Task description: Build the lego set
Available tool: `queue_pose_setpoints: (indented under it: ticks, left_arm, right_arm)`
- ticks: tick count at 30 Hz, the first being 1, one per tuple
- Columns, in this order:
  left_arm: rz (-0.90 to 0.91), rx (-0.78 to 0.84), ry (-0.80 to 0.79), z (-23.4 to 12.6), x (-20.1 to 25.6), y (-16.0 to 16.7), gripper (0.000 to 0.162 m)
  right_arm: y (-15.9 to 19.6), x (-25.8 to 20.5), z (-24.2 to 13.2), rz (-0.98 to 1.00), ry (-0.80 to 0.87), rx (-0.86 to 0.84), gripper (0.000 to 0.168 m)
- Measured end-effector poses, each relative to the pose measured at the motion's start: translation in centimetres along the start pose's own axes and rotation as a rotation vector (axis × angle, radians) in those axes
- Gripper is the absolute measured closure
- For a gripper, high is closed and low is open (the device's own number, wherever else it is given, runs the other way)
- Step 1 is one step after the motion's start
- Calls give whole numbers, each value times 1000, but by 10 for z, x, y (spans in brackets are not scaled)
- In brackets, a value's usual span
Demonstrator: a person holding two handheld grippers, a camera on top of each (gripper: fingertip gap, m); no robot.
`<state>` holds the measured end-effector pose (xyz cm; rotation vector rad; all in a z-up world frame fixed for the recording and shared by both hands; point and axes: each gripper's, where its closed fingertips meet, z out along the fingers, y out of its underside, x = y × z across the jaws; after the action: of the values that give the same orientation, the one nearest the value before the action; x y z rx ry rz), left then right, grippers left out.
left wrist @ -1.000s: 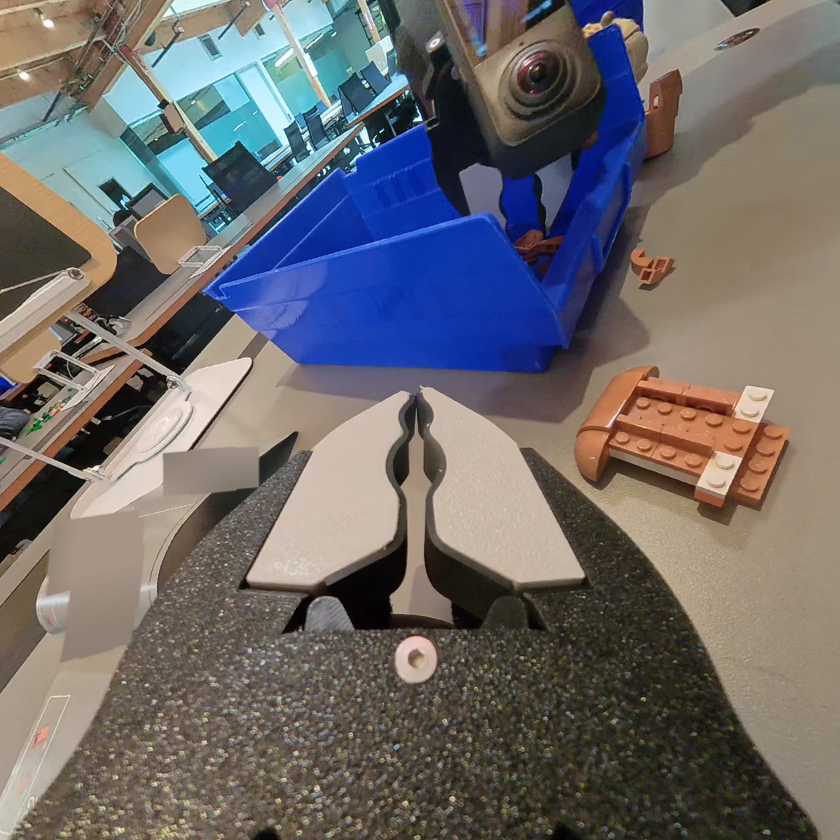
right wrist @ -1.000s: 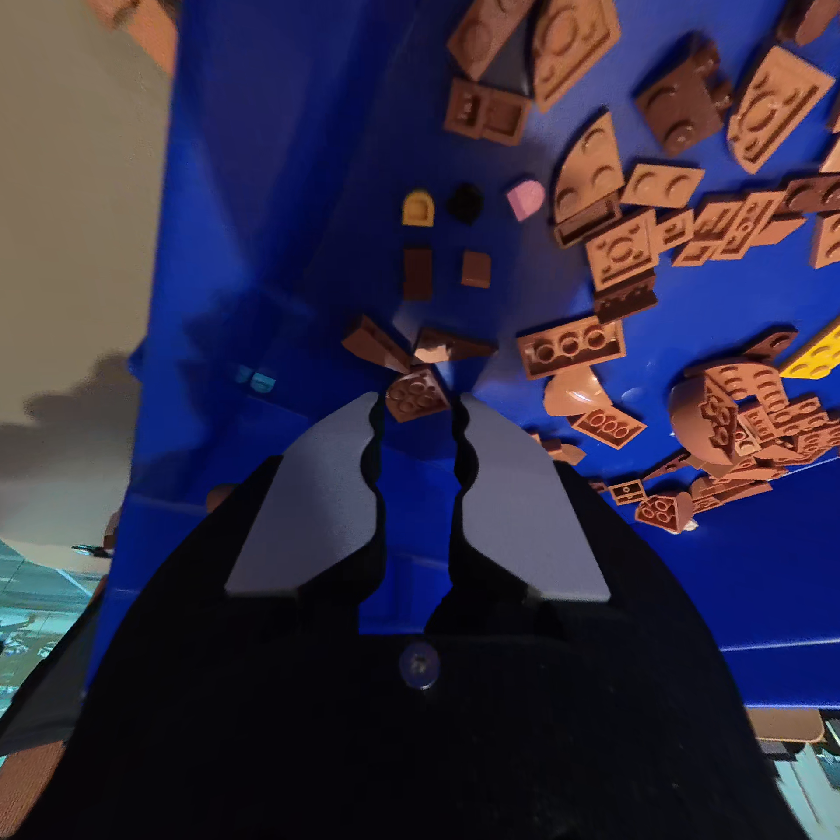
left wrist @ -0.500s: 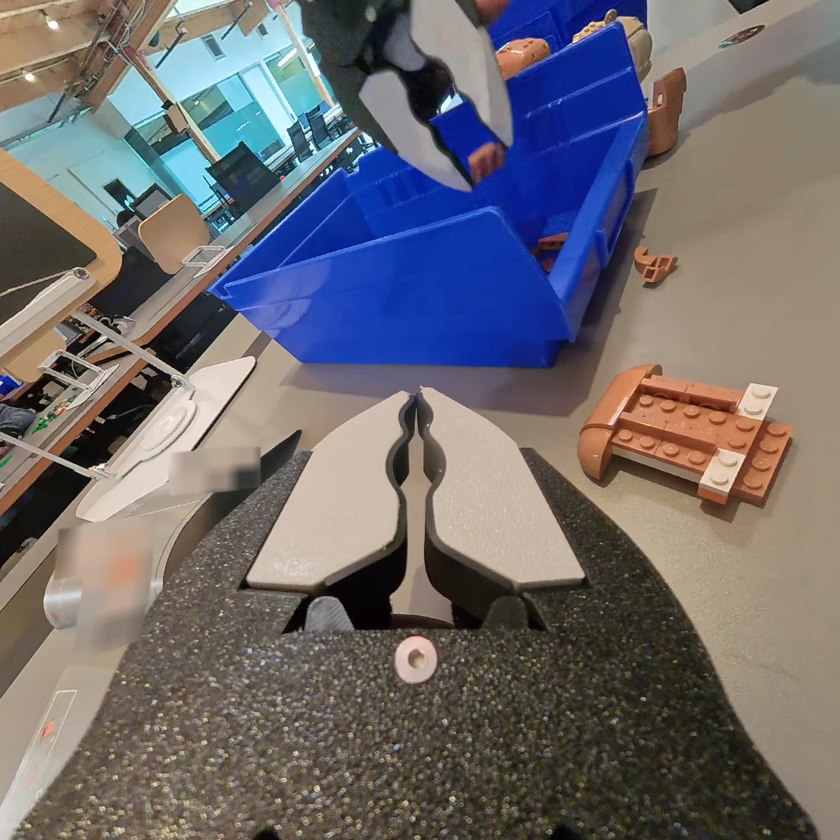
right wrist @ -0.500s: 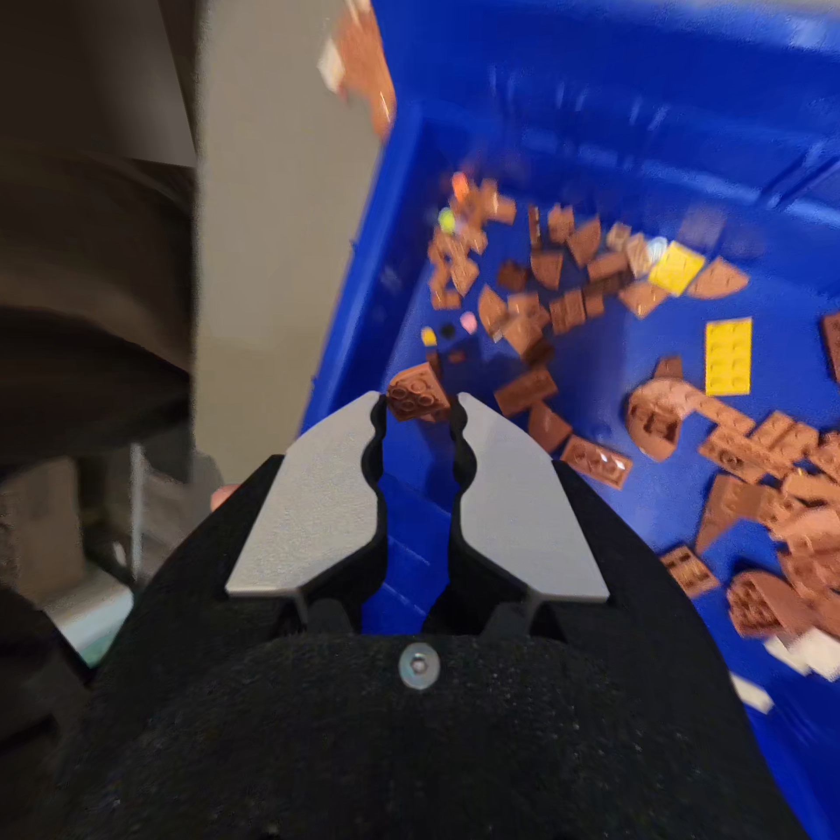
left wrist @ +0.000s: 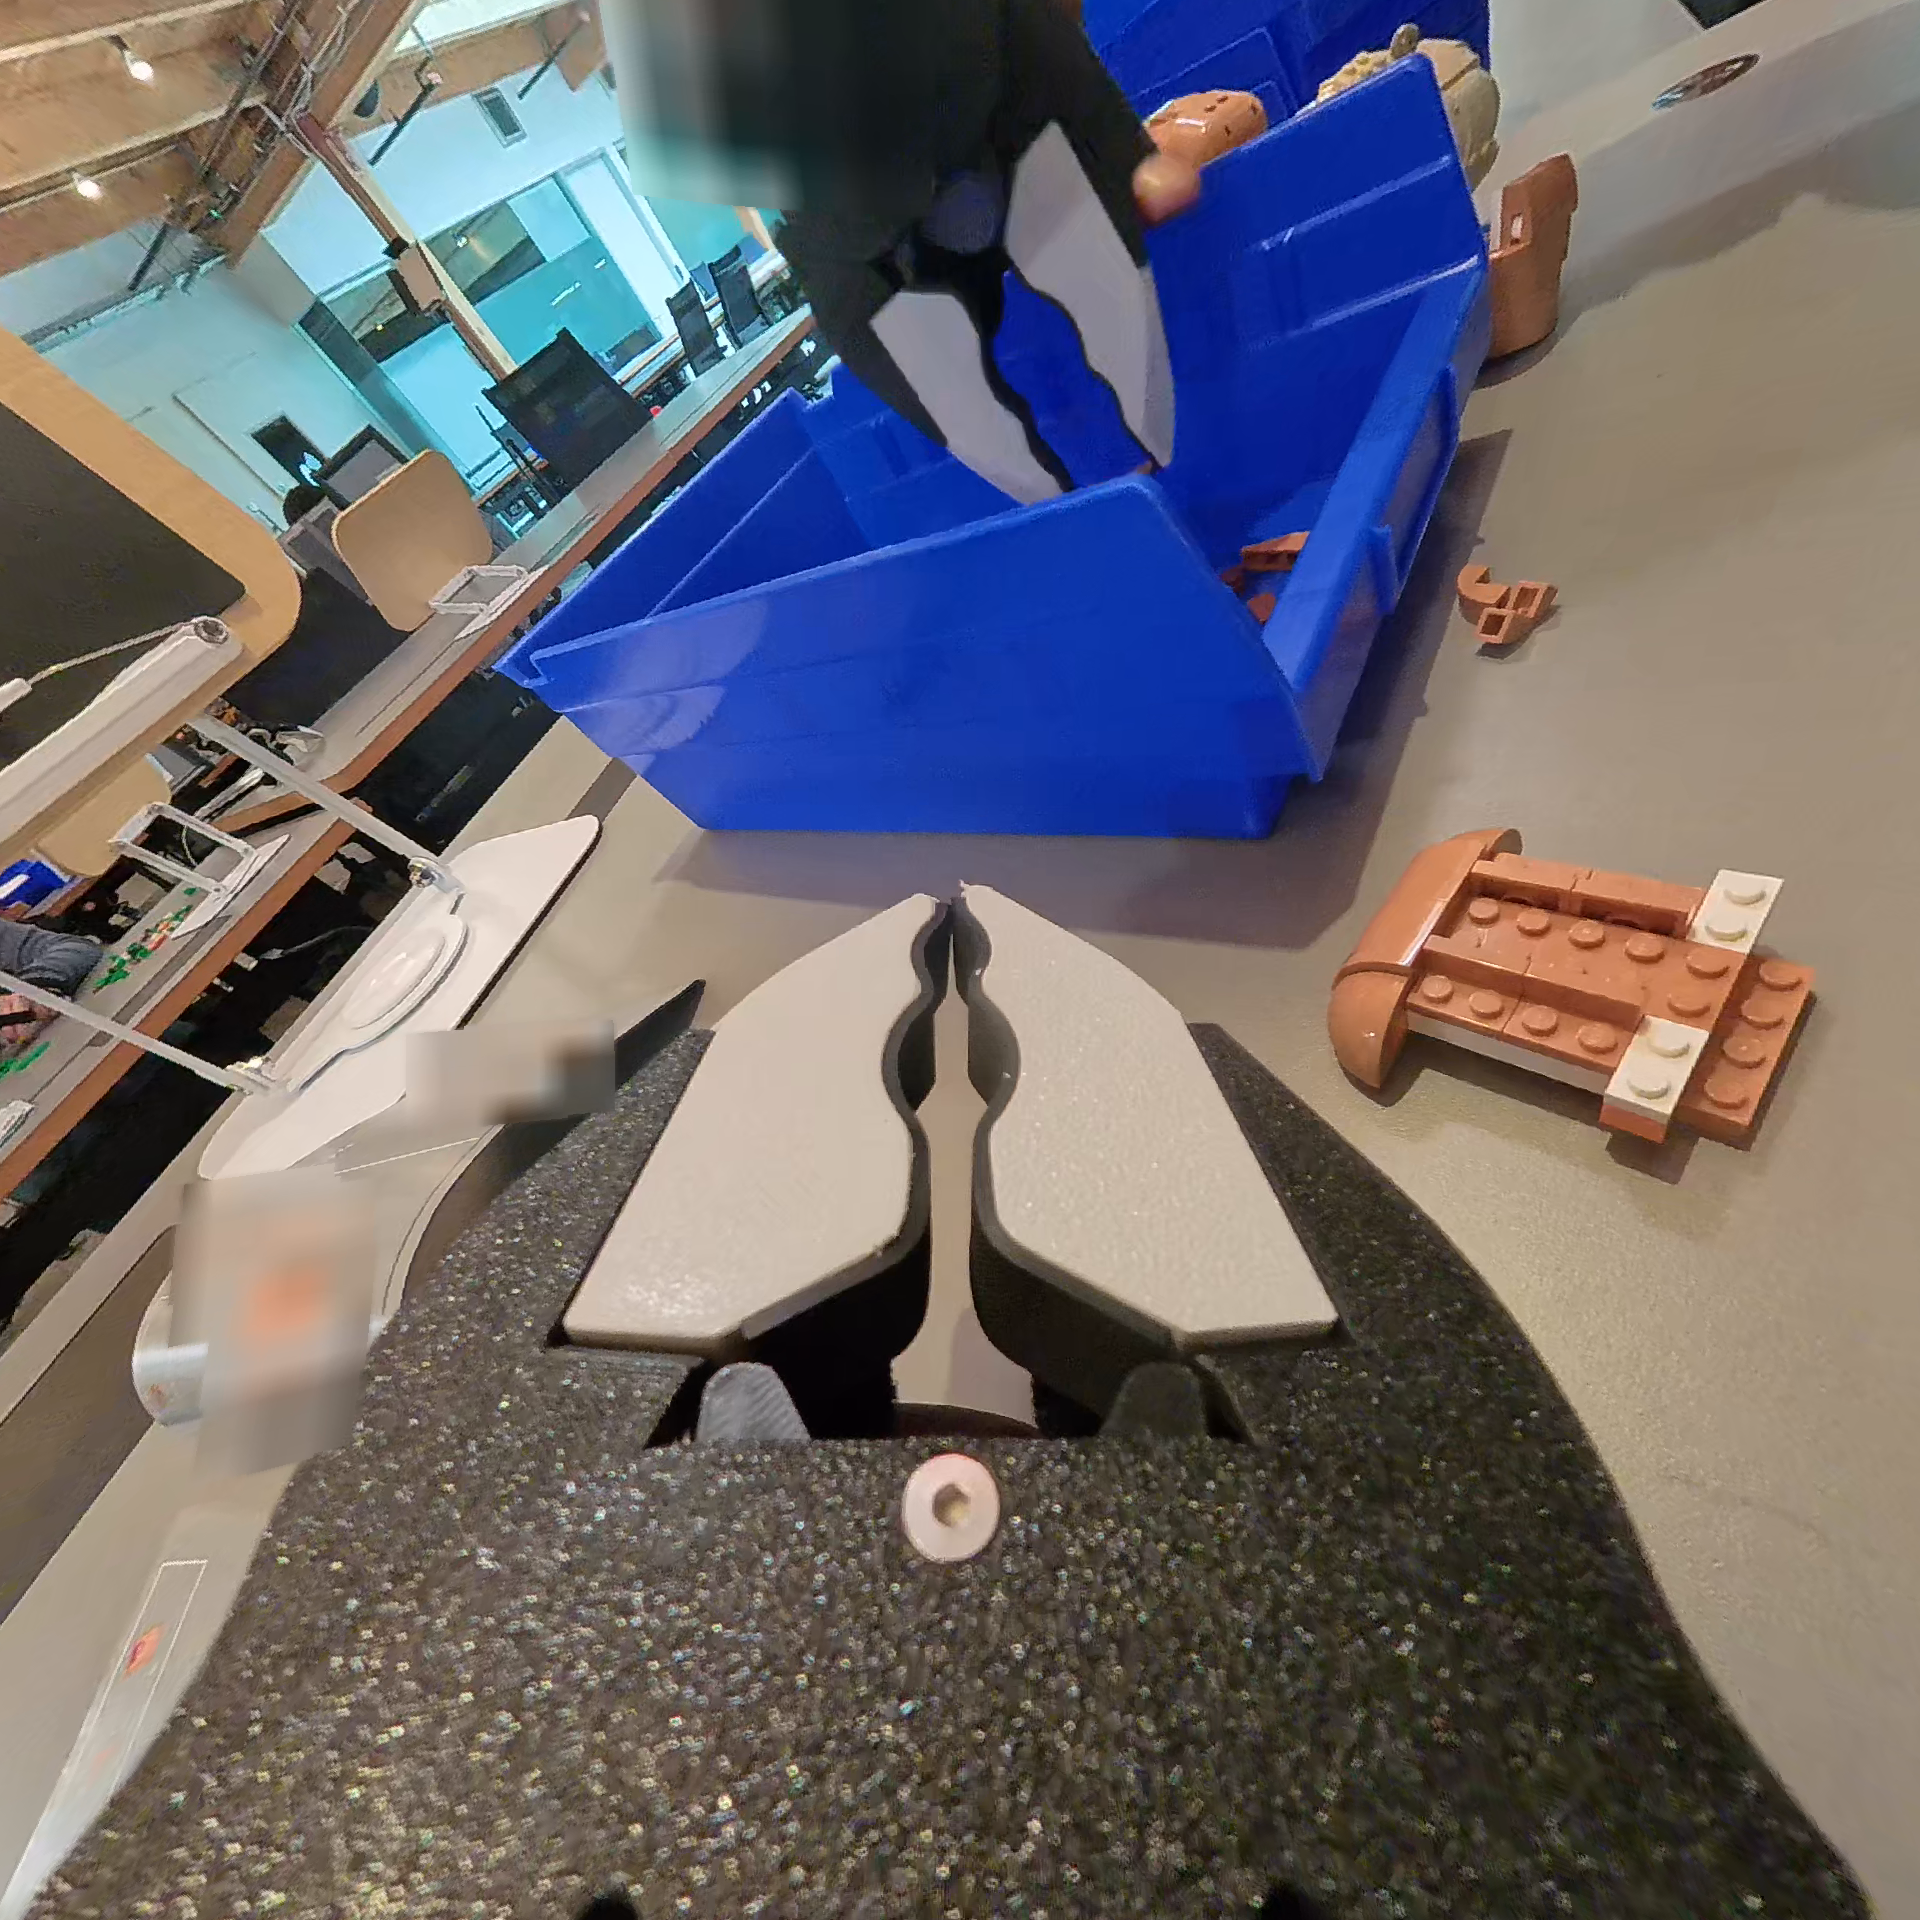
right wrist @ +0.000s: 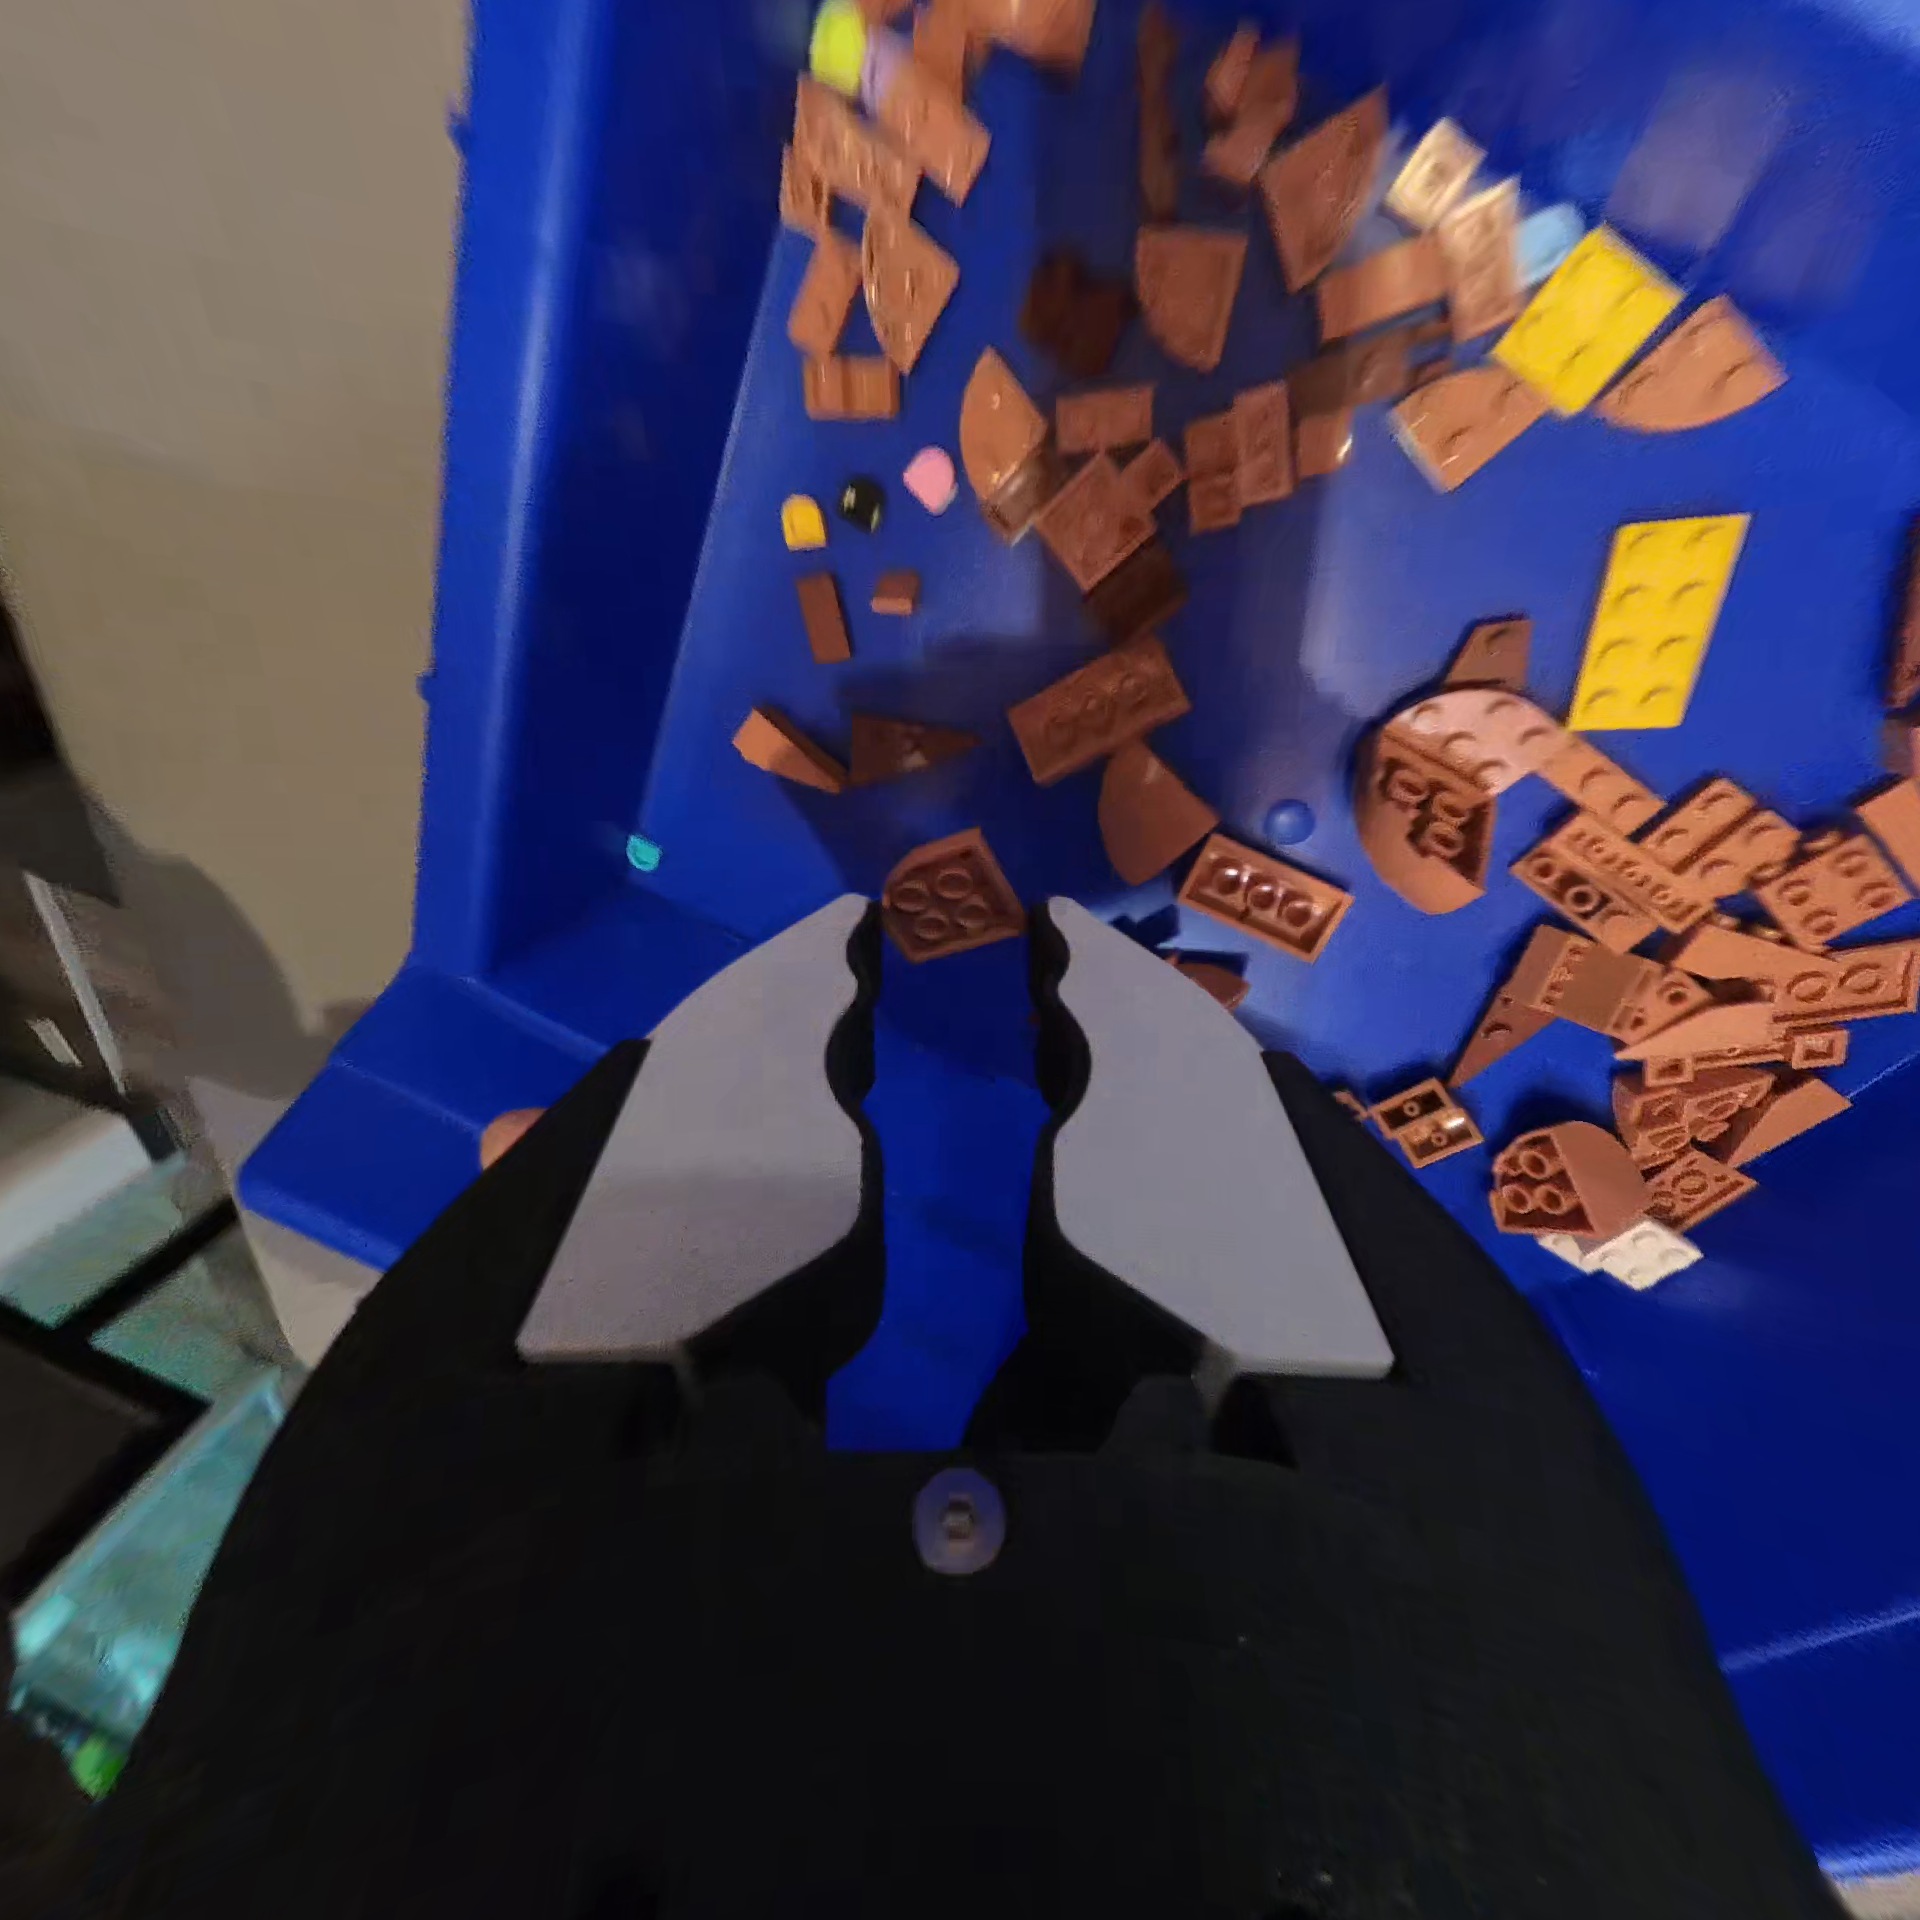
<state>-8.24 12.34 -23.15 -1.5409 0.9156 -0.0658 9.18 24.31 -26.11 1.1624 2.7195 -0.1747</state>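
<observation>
Brown brick (right wrist: 951,896) pinched in my right tongs (right wrist: 956,914) above the blue bin (right wrist: 582,623); my left tongs (left wrist: 956,906) sit closed, empty.

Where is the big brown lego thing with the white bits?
In the left wrist view, the build lies on the table, right of the left gripper and near the blue bin.

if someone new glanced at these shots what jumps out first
The big blue plastic bin fills the right wrist view, its floor strewn with loose brown lego pieces and two yellow plates. Over it, the right gripper pinches a small brown four-stud brick at its fingertips. On the grey table, right of the shut left gripper, lies a half-built brown and white lego assembly.
</observation>
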Motion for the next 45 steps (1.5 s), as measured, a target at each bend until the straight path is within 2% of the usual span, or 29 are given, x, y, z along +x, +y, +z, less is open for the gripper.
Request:
queue_pose_setpoints:
  ticks: [3, 7, 14, 18, 25, 32, 38, 42, 45]
  left_arm:
    - [-1, 0, 4, 0, 1, 0, 162]
    - [-1, 1, 4, 0, 1, 0, 162]
    - [-7, 3, 6, 1, 2, 0, 162]
    - [-9, -1, 8, 2, 3, 1, 162]
    - [-4, -11, 4, 3, 2, 3, 162]
    - [4, -9, 12, 2, 4, 2, 162]
    - [5, -3, 8, 0, 2, 0, 162]
    - [10, 0, 4, -1, 2, -2, 162]
    - [12, 2, 2, -2, 1, -2, 162]
  right_arm:
    - [5, -5, 12, -22, 10, -94, 141]
    - [6, 6, 2, 7, 70, -65, 134]
    - [35, 68, -39, 178, 385, -62, 134]
    - [51, 98, -40, 256, 503, -138, 136]
    - [59, 122, -15, 345, 484, -240, 134]
    - [68, 137, -8, 417, 486, -296, 131]
    - [71, 136, -1, 436, 425, -311, 142]
    - [71, 133, -3, 430, 407, -286, 143]
    - [59, 128, -14, 424, 381, -151, 143]
